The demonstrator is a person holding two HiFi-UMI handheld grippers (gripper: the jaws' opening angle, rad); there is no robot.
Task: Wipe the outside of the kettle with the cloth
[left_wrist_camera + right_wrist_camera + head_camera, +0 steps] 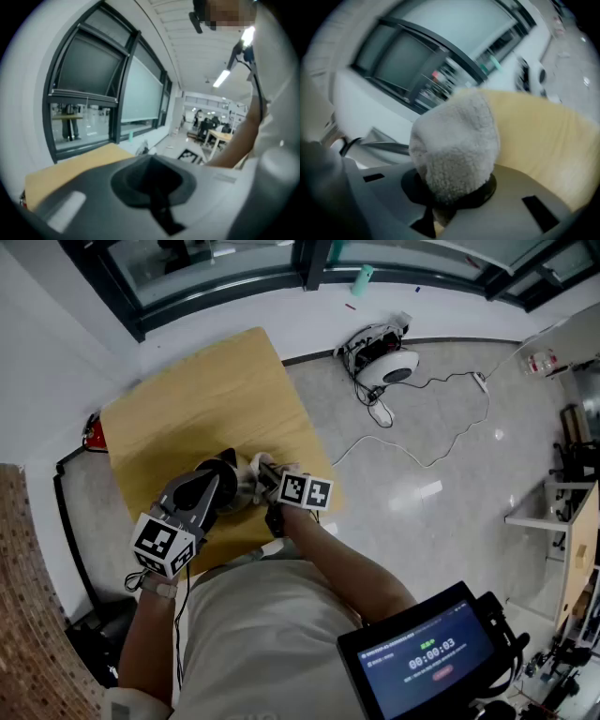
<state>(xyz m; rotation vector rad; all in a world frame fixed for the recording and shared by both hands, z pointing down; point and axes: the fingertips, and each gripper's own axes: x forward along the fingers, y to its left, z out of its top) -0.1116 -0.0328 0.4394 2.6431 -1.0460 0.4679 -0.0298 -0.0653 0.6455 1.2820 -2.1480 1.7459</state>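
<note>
Kettle [225, 466] looks to be the dark shape on the table [187, 399], with the left gripper [214, 491] at it and the right gripper [264, 476] beside. Left gripper view shows no jaw tips, so its grip is unclear. Right gripper view shows jaws clamped on the cloth [454, 145]. Wiping seems in hand; next the cloth needs pressing onto the kettle's side.

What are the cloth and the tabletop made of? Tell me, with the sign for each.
Cloth: looks like fleece or microfibre, pale grey and matt; its surface is a dense, nubbly pile.
Tabletop: light yellowish wood or a wood-look laminate, smooth and even. Faint grain-like streaks show, but the pictures cannot settle whether it is solid wood or veneer.
</note>
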